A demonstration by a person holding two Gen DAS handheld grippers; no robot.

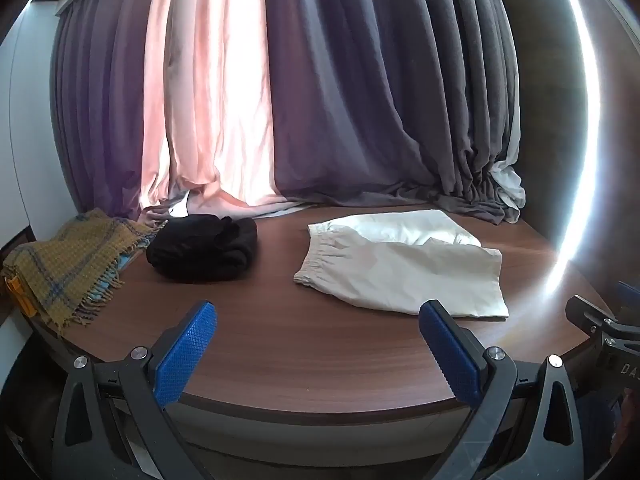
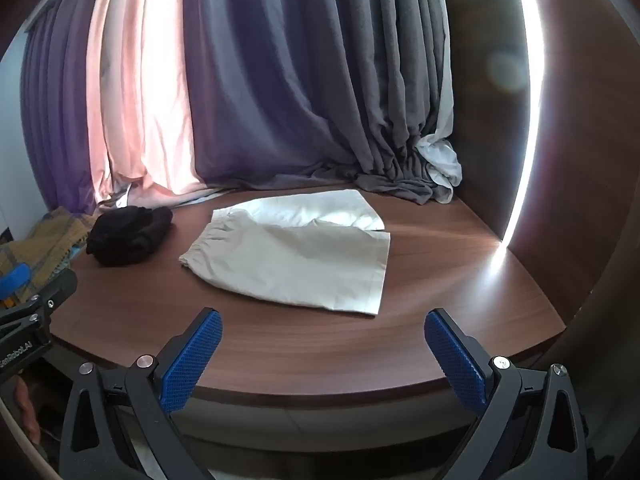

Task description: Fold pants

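Note:
White shorts [image 1: 400,264] lie flat on the brown wooden table [image 1: 304,356], elastic waistband to the left, one leg laid over the other. They also show in the right wrist view [image 2: 296,256]. My left gripper [image 1: 318,316] is open and empty, held near the table's front edge, short of the shorts. My right gripper [image 2: 322,324] is open and empty, also near the front edge, just before the shorts' near hem. The right gripper's body shows at the right edge of the left wrist view [image 1: 600,332].
A folded black garment [image 1: 204,248] lies left of the shorts. A mustard plaid scarf [image 1: 64,264] lies at the table's far left. Purple, pink and grey curtains [image 1: 320,100] hang behind and pool on the table's back edge. A dark wall panel [image 2: 492,120] stands on the right.

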